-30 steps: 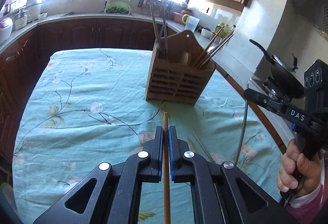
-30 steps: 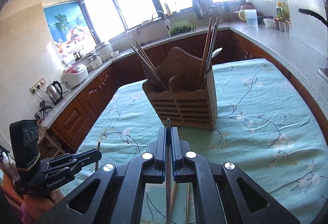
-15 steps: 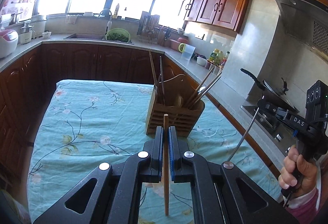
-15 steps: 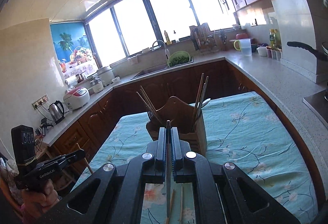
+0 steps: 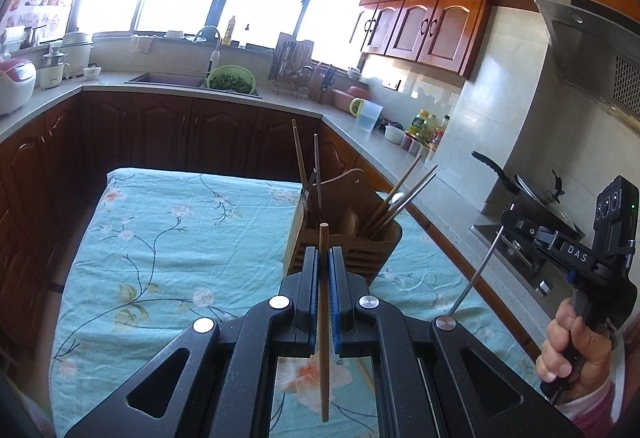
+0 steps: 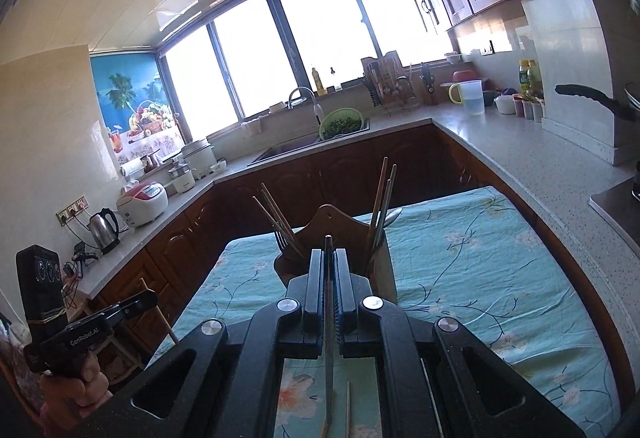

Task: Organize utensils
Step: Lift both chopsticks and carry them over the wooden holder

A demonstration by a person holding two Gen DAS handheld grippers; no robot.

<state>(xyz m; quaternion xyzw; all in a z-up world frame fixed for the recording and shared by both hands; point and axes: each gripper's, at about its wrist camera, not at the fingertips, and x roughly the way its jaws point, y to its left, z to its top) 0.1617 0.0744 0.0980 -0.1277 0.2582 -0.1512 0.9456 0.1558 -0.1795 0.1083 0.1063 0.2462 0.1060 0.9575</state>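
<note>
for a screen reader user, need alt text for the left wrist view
The left gripper has its jaws shut on a wooden chopstick above a floral tablecloth, facing a wooden utensil holder; at right, a hand holds the right gripper.

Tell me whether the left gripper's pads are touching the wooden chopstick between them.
Touching. The left wrist view shows the left gripper with its blue pads closed against the wooden chopstick, which hangs clear above the tablecloth.
</note>
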